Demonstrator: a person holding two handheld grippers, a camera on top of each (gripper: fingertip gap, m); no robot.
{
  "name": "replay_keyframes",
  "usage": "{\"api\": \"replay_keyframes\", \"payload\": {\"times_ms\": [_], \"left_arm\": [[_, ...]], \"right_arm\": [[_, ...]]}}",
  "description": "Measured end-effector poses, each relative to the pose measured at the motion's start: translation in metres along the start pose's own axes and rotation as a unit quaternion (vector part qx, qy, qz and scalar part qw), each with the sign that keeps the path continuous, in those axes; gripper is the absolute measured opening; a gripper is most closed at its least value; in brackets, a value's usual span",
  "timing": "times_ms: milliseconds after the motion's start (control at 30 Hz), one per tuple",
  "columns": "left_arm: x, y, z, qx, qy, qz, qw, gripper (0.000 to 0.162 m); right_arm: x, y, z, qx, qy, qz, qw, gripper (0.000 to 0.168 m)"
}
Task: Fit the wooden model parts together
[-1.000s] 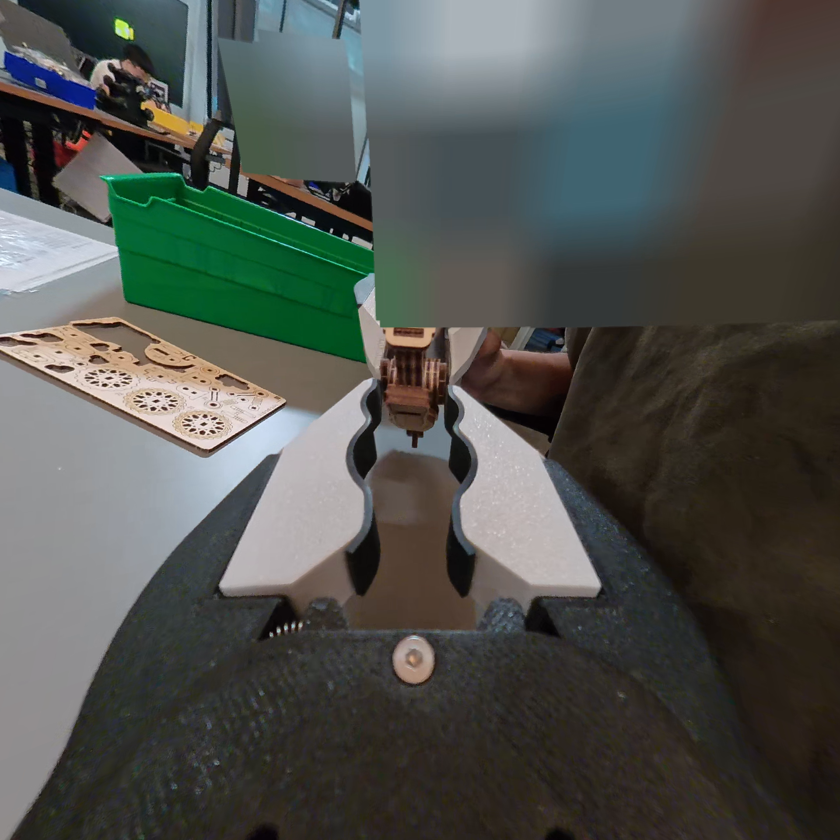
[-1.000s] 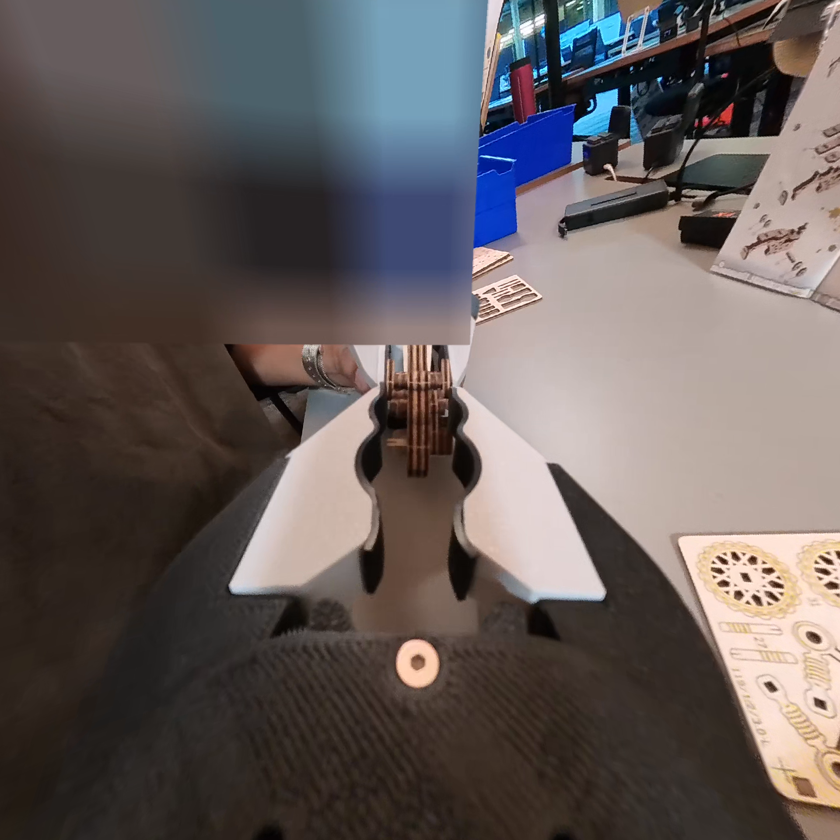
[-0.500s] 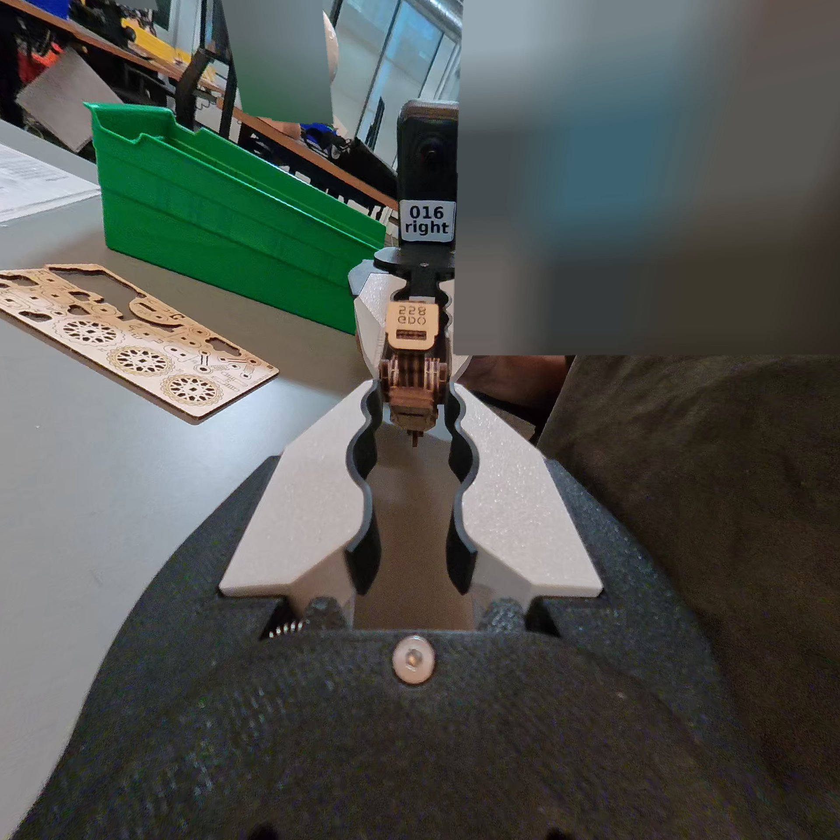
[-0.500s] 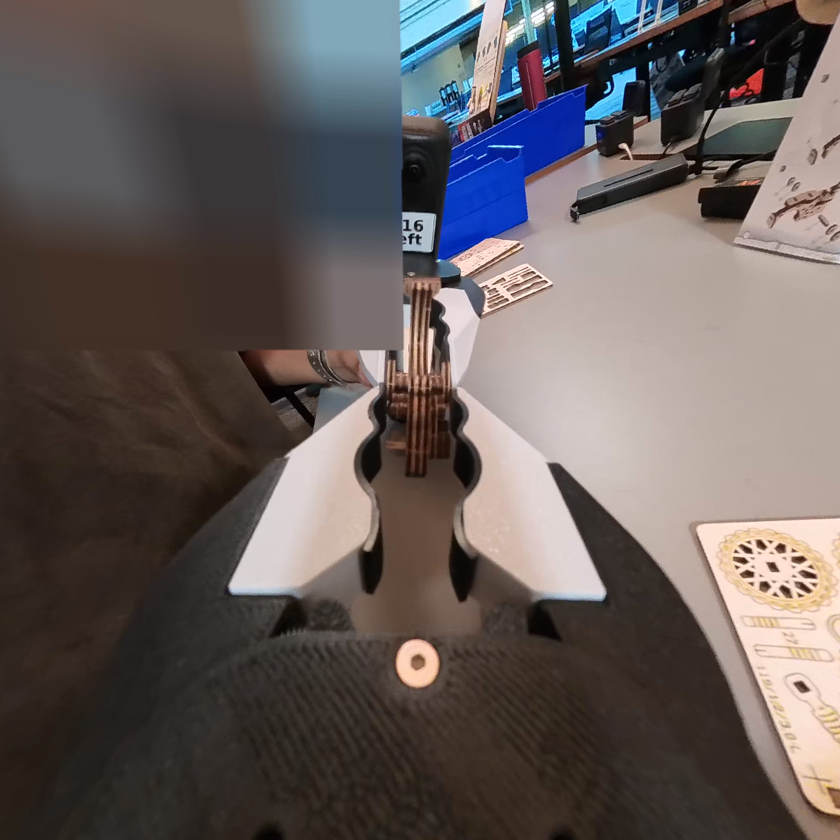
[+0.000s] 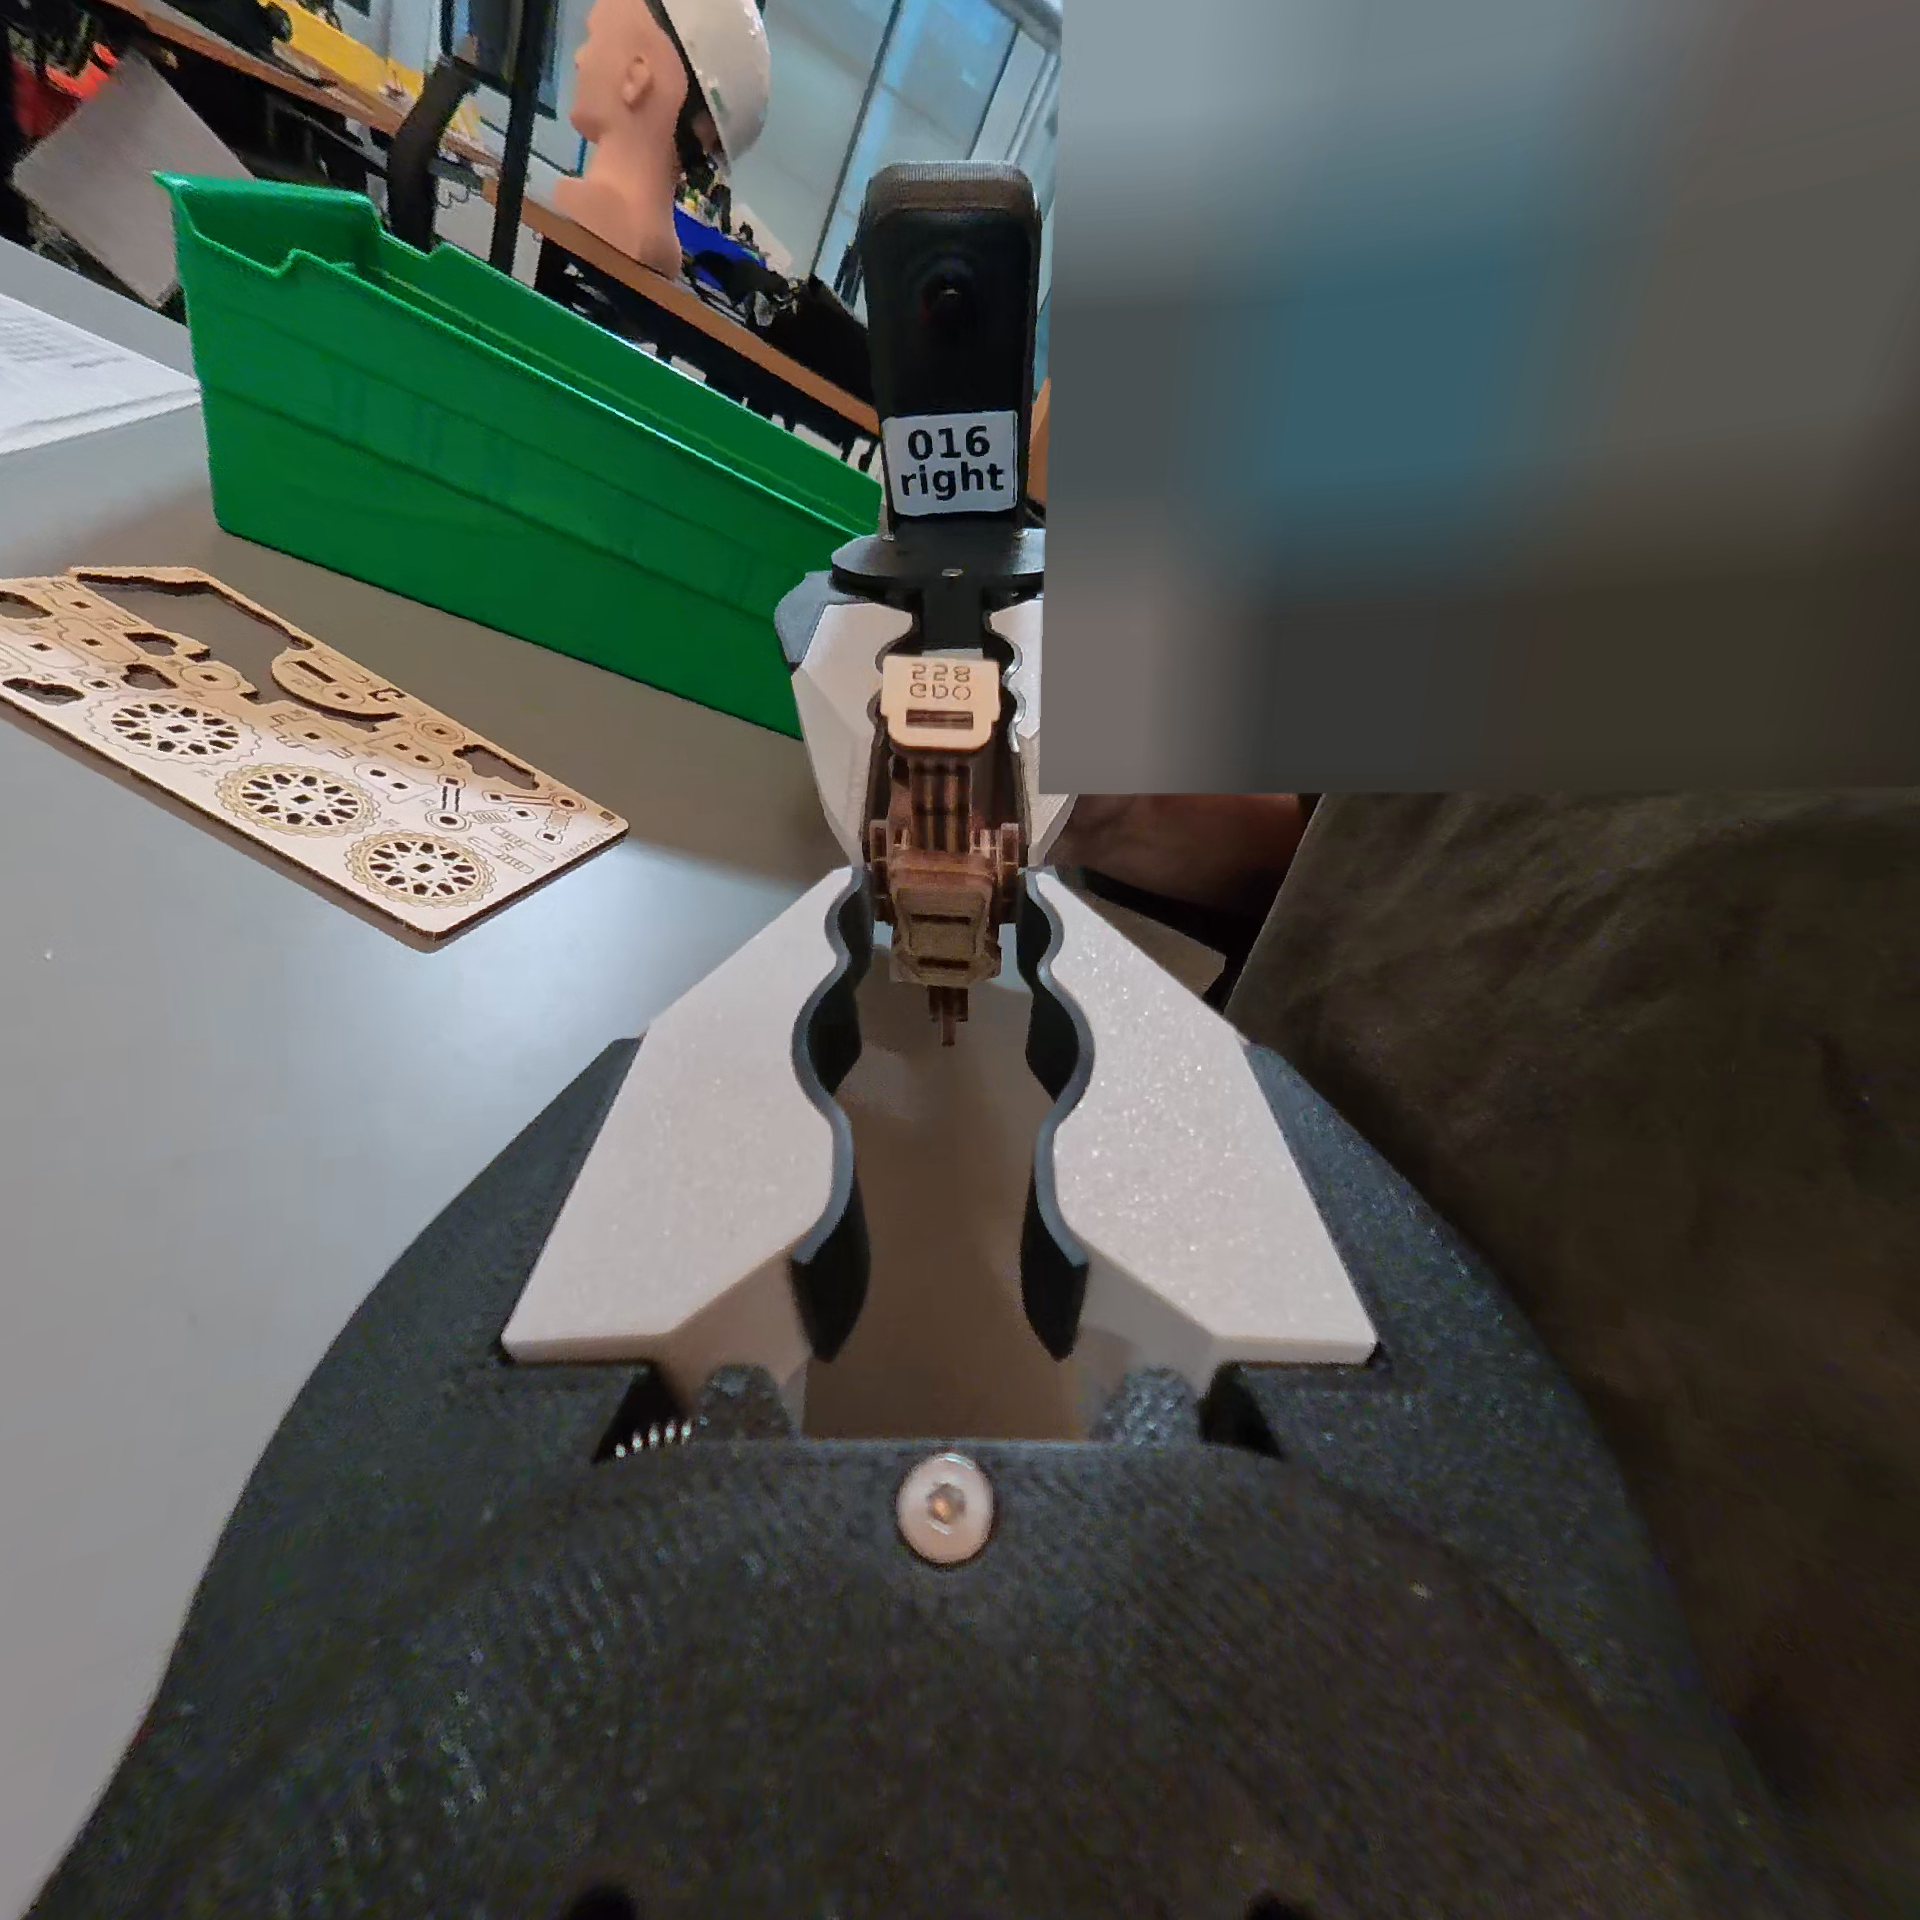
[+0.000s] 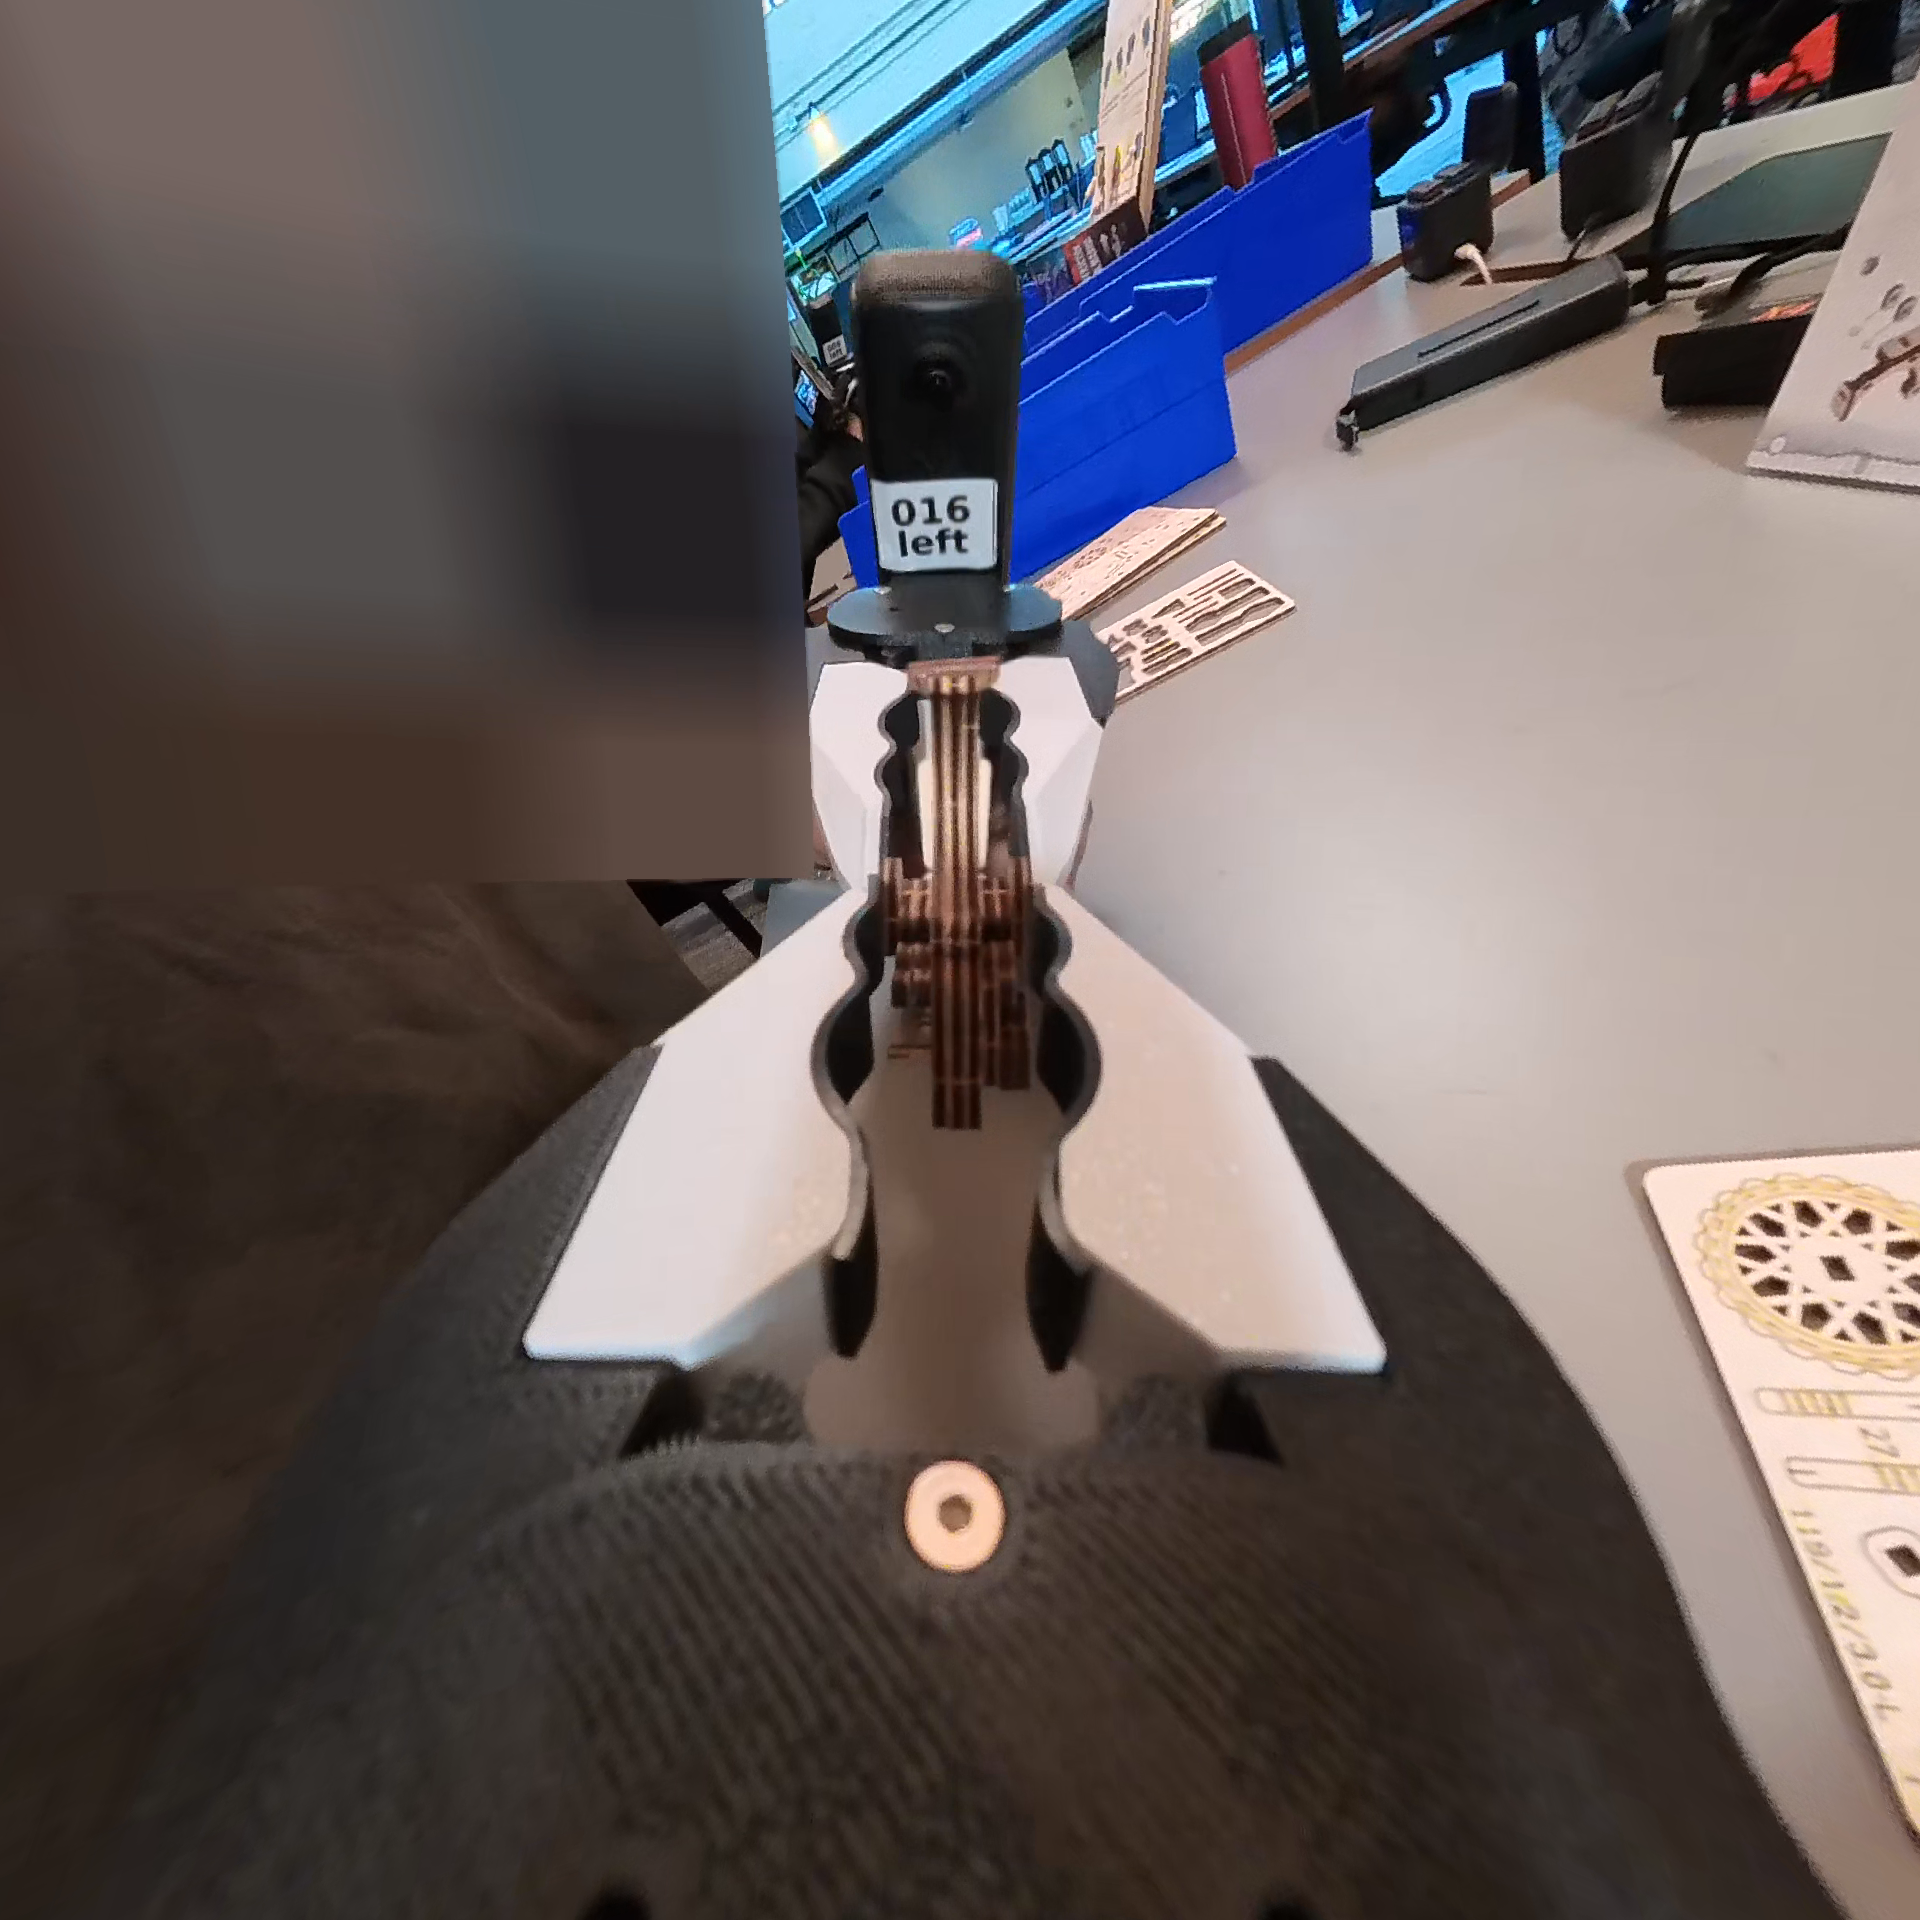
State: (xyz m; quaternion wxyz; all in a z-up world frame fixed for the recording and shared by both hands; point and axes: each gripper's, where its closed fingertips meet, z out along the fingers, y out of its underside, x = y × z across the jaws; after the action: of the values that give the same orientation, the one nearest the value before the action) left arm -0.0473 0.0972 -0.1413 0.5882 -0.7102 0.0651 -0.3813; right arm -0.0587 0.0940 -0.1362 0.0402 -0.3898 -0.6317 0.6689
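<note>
A small brown wooden model (image 5: pixel 940 914) is held over the grey table (image 5: pixel 260 1143). My left gripper (image 5: pixel 943 883) is shut on its near end. The right gripper faces it tip to tip, its black camera (image 5: pixel 951 312) upright behind, and grips the model's far part with a pale tab (image 5: pixel 943 707). In the right wrist view, my right gripper (image 6: pixel 954 909) is shut on the layered wooden model (image 6: pixel 956 1018). The left gripper's fingers (image 6: pixel 847 769) close on the model's far end below that gripper's camera (image 6: pixel 935 395).
A green bin (image 5: pixel 468 468) and a laser-cut wooden sheet with wheels (image 5: pixel 281 769) lie left. Blue bins (image 6: pixel 1122 395), more wooden sheets (image 6: pixel 1195 623), another parts sheet (image 6: pixel 1808 1403), a booklet (image 6: pixel 1860 312) and black devices (image 6: pixel 1486 332) lie right. A person's dark clothing (image 5: pixel 1558 1247) is close. My left and right fingertips are right by each other.
Both grippers stay shut on the model. Both views have tilted up, so the opposite gripper, its camera and the model's pale tab have come into sight.
</note>
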Motion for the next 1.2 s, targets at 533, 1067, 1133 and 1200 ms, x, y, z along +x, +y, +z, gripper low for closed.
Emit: {"api": "replay_keyframes", "payload": {"times_ms": [533, 1067, 1133, 1200], "left_arm": [[0.0, -0.001, -0.002, 0.006, 0.01, -0.022, 1.0, 0.026], [0.0, 0.0, -0.003, 0.001, 0.011, -0.022, 1.0, 0.026], [0.001, 0.001, -0.003, -0.003, 0.011, -0.019, 1.0, 0.026], [0.001, 0.001, -0.003, -0.002, 0.011, -0.016, 1.0, 0.026]], "right_arm": [[0.001, -0.003, 0.0, 0.024, -0.017, 0.04, 0.999, 0.025], [0.0, 0.003, 0.001, 0.001, -0.021, 0.015, 1.0, 0.026], [-0.001, 0.005, 0.001, -0.002, -0.026, 0.02, 0.999, 0.026], [-0.001, 0.005, 0.001, -0.006, -0.026, 0.019, 0.999, 0.026]]}}
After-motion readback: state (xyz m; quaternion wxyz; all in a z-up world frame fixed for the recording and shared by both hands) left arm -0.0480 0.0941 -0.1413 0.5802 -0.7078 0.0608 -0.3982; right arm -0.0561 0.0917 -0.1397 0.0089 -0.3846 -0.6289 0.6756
